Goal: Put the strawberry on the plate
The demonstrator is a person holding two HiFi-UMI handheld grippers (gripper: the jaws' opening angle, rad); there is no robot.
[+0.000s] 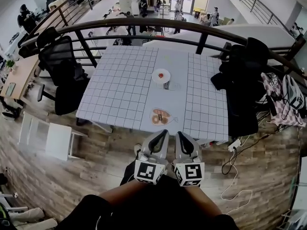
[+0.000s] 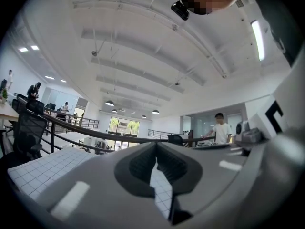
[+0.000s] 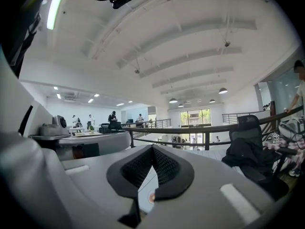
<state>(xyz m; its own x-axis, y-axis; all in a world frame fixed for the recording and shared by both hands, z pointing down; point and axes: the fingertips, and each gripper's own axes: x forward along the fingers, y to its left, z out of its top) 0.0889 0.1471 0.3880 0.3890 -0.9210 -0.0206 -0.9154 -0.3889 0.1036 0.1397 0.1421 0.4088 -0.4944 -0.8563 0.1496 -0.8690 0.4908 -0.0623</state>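
A small white plate (image 1: 161, 75) with a red strawberry-like thing (image 1: 160, 74) at its middle lies near the centre of the checked white table (image 1: 124, 85). My left gripper (image 1: 164, 132) and right gripper (image 1: 180, 134) are side by side below the table's front edge, close to the person's body. Both are shut with nothing between the jaws. In the left gripper view the gripper (image 2: 156, 148) points over the table at the room. In the right gripper view the gripper (image 3: 152, 149) does too, and a bit of a reddish disc (image 3: 151, 198) shows through the gap under its jaws.
A second dish (image 1: 160, 117) holding orange-pink pieces sits near the table's front edge, just ahead of both grippers. A black office chair (image 1: 64, 73) stands to the left and a chair draped with dark clothing (image 1: 240, 87) to the right. Behind the table runs a railing (image 1: 158, 25). Cables (image 1: 235, 169) lie on the floor.
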